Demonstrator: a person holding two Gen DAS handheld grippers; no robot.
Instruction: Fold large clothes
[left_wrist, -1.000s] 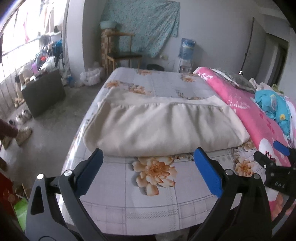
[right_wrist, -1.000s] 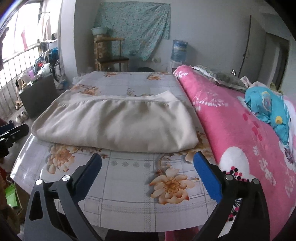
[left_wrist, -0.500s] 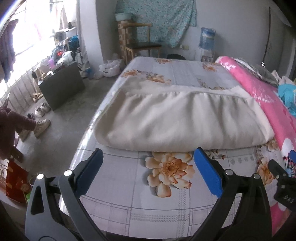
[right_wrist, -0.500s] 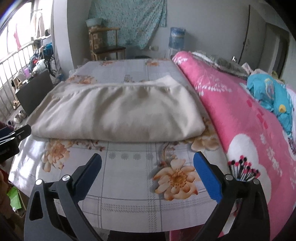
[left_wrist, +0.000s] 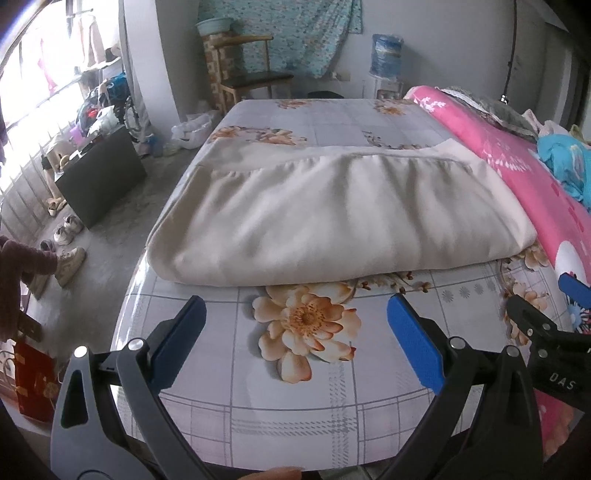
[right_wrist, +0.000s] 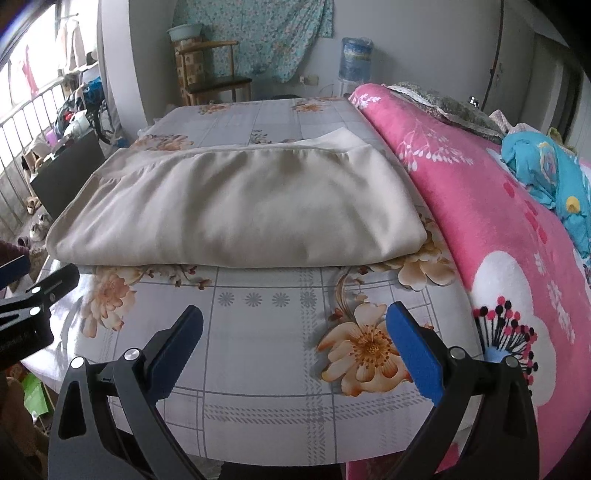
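Note:
A large cream garment (left_wrist: 332, 210) lies folded flat across a bed with a grey floral sheet (left_wrist: 303, 387); it also shows in the right wrist view (right_wrist: 236, 210). My left gripper (left_wrist: 295, 314) is open and empty, just short of the garment's near folded edge. My right gripper (right_wrist: 295, 321) is open and empty, also short of that edge, towards its right end. The right gripper's tip (left_wrist: 554, 332) shows at the right edge of the left wrist view. The left gripper's tip (right_wrist: 29, 295) shows at the left edge of the right wrist view.
A pink flowered quilt (right_wrist: 498, 229) lies along the bed's right side with a blue cloth (right_wrist: 554, 177) on it. A dark box (left_wrist: 99, 177), shoes and clutter sit on the floor at left. A wooden chair (left_wrist: 251, 77) and a water bottle (left_wrist: 386, 55) stand by the far wall.
Both grippers have moved closer to the bed and the garment's near edge, which now looks larger. Both stay open and empty. The garment has not moved.

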